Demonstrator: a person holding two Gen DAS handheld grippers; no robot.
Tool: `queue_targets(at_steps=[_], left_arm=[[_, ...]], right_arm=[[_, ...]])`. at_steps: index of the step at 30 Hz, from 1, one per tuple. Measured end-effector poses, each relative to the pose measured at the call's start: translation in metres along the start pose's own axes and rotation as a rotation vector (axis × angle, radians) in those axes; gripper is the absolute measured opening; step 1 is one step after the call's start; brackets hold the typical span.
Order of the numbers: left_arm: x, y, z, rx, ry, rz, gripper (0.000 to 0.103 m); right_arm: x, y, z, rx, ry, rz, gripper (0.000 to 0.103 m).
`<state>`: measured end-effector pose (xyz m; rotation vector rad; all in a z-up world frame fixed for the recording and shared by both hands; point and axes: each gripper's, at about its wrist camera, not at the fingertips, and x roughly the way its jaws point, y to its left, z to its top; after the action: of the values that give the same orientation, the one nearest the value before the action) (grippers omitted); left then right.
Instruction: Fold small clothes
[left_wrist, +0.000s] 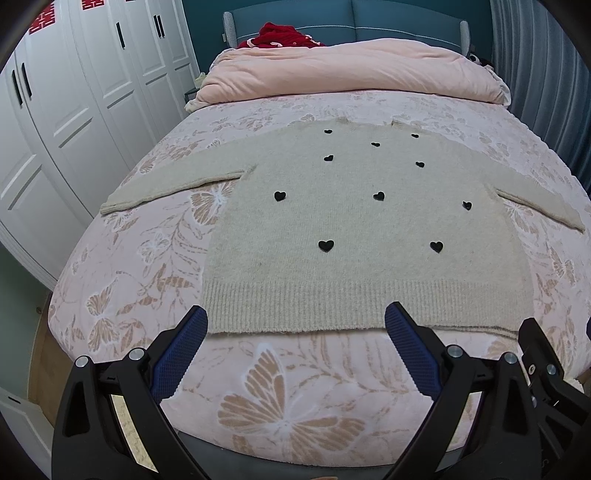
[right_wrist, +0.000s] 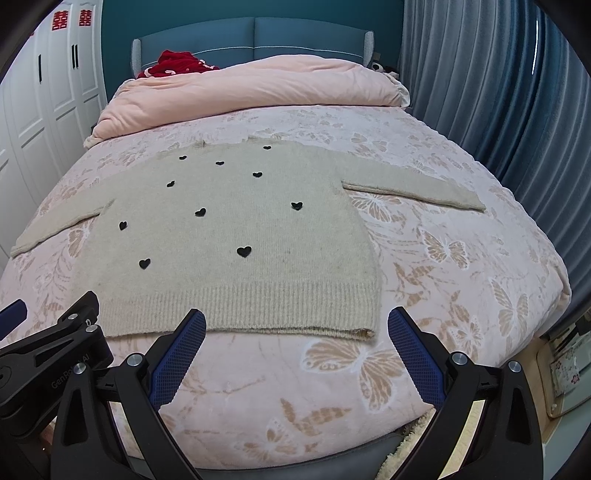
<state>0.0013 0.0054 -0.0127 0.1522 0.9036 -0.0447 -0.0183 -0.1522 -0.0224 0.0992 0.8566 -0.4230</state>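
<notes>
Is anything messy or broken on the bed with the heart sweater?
Nothing looks broken or spilled. The beige sweater lies flat on the bedspread, sleeves spread out, not yet folded. Both the left gripper and right gripper are open by its hem. Only the red clothes behind the pink duvet look bunched.

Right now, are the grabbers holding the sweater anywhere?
No. The left gripper and right gripper are both open and empty, near the hem of the sweater, which lies flat on the bed.
</notes>
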Motion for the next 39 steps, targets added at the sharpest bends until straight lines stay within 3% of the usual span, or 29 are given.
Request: queue_targets(at_steps=[4,10,15,18,22,24,30,32,33,34,35,36,39], left_arm=[[0.012,-0.005,0.000,0.023,0.014,-0.003,0.095],[0.030,-0.003,0.016,-0.026,0.010,-0.076,0.098],[0.060,0.007,0.034,-0.087,0.051,-0.178,0.098],[0.075,0.012,0.041,-0.104,0.069,-0.209,0.098],[0.084,0.014,0.045,-0.077,0.017,-0.144,0.098],[0.091,0.012,0.048,-0.047,0.015,-0.118,0.098],[0.108,0.009,0.052,-0.030,0.014,-0.097,0.098],[0.113,0.010,0.054,-0.053,0.022,-0.099,0.098],[0.115,0.011,0.056,-0.062,0.023,-0.102,0.098],[0.117,0.012,0.058,-0.067,0.027,-0.105,0.098],[0.120,0.013,0.059,-0.072,0.032,-0.106,0.098],[0.121,0.013,0.061,-0.078,0.033,-0.109,0.098],[0.122,0.018,0.064,-0.092,0.017,-0.124,0.098]], right_arm=[[0.015,0.000,-0.002,-0.021,0.022,0.021,0.098],[0.061,-0.035,0.026,0.015,0.052,0.159,0.098],[0.146,-0.135,0.083,0.215,0.081,0.152,0.098],[0.203,-0.213,0.118,0.387,0.115,0.083,0.098],[0.258,-0.308,0.147,0.576,0.091,-0.036,0.098],[0.282,-0.348,0.154,0.666,0.080,-0.055,0.098],[0.340,-0.417,0.154,0.901,0.119,-0.088,0.097],[0.343,-0.421,0.157,0.933,0.092,-0.104,0.089],[0.343,-0.422,0.160,0.939,0.064,-0.081,0.067],[0.344,-0.421,0.164,0.944,0.054,-0.020,0.036],[0.347,-0.419,0.170,0.947,0.063,0.017,0.022],[0.345,-0.413,0.179,0.938,0.058,0.042,0.016],[0.313,-0.374,0.222,0.832,-0.099,0.172,0.015]])
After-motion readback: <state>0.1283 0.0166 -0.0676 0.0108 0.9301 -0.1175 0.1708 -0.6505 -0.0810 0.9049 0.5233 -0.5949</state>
